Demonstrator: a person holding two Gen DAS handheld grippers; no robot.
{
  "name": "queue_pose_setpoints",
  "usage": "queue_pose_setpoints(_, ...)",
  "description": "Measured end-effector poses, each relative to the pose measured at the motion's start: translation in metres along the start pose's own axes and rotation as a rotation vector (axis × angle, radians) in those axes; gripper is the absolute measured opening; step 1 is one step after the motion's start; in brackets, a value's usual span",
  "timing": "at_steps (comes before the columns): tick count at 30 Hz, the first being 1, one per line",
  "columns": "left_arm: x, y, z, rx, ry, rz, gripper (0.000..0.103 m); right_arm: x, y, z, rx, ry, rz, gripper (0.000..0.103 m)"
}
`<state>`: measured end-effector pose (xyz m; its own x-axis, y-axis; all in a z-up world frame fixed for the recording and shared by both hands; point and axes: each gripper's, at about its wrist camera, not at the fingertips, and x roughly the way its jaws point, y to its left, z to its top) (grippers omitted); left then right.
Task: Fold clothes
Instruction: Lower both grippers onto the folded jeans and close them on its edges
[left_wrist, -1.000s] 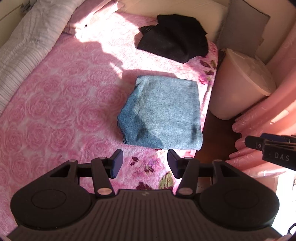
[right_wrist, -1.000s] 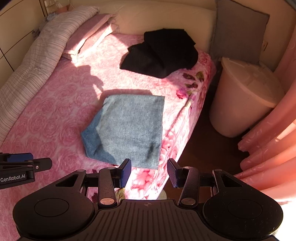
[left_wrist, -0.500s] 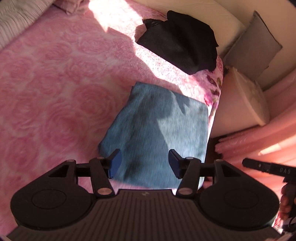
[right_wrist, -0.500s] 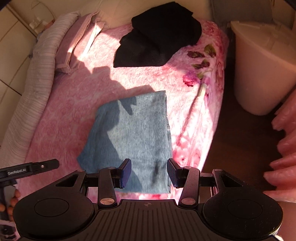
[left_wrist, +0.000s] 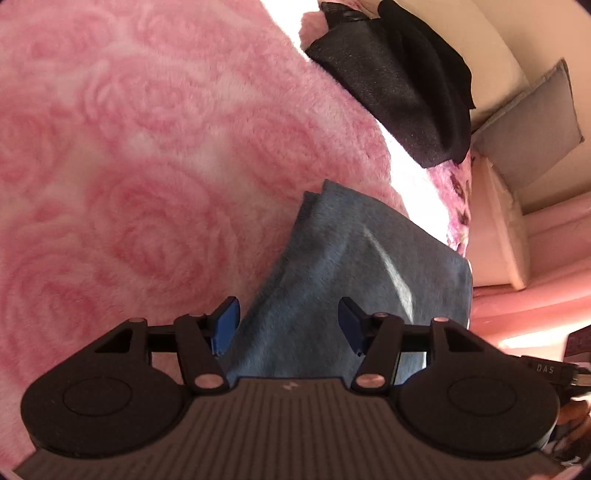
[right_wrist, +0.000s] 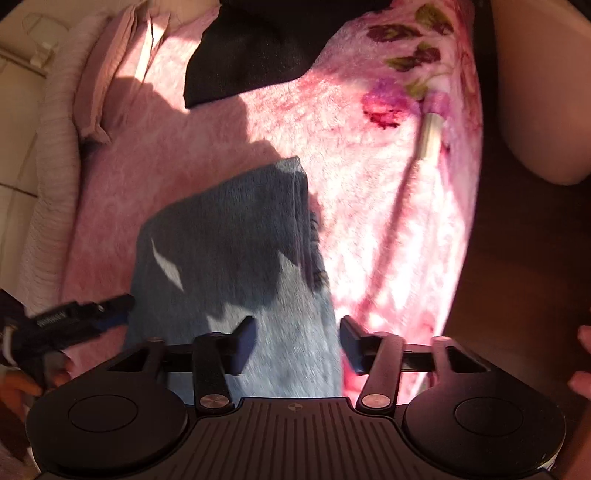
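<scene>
A folded blue garment (left_wrist: 354, 266) lies on the pink rose-patterned bed. My left gripper (left_wrist: 288, 325) hovers open low over its near left edge, nothing between its fingers. In the right wrist view the same blue garment (right_wrist: 236, 251) lies mostly in shadow, and my right gripper (right_wrist: 297, 345) stands open over its near right edge. The left gripper (right_wrist: 77, 317) shows at the left border of that view, beside the garment's left side. A black garment (left_wrist: 399, 77) lies crumpled farther up the bed, also visible as the black garment (right_wrist: 258, 48) at the top of the right wrist view.
The bed's right edge (right_wrist: 469, 206) drops to a dark wooden floor. A pale bin (left_wrist: 495, 225) stands beside the bed, with a grey cushion (left_wrist: 535, 125) behind it and pink curtain (left_wrist: 535, 306) to the right. Striped bedding (right_wrist: 48, 177) lies along the left.
Both grippers have dropped from high above the bed to just over the blue garment's near edge, left and right. Both stay open. The garment has not moved.
</scene>
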<state>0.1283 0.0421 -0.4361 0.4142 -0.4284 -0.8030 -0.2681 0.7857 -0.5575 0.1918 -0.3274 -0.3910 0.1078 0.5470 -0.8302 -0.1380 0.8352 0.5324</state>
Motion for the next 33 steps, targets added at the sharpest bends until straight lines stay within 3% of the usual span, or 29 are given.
queue_pose_setpoints(9,0.029,0.023,0.0,-0.081,0.058,-0.187,0.063,0.033,-0.021,0.011,0.047,0.02,0.132,0.068)
queue_pose_setpoints(16,0.039,0.023,0.002,-0.046,0.052,-0.22,0.067,0.04,-0.039,0.008,0.106,0.015,0.215,0.067)
queue_pose_setpoints(24,0.039,0.034,0.003,-0.092,0.101,-0.26,0.065,0.039,-0.041,0.007,0.107,0.008,0.234,0.07)
queue_pose_setpoints(30,0.05,0.021,-0.006,-0.088,0.069,-0.288,0.066,0.046,-0.036,0.005,0.083,0.003,0.247,0.072)
queue_pose_setpoints(33,0.054,0.012,-0.012,-0.075,0.049,-0.287,0.059,0.043,-0.033,0.002,0.072,-0.003,0.241,0.071)
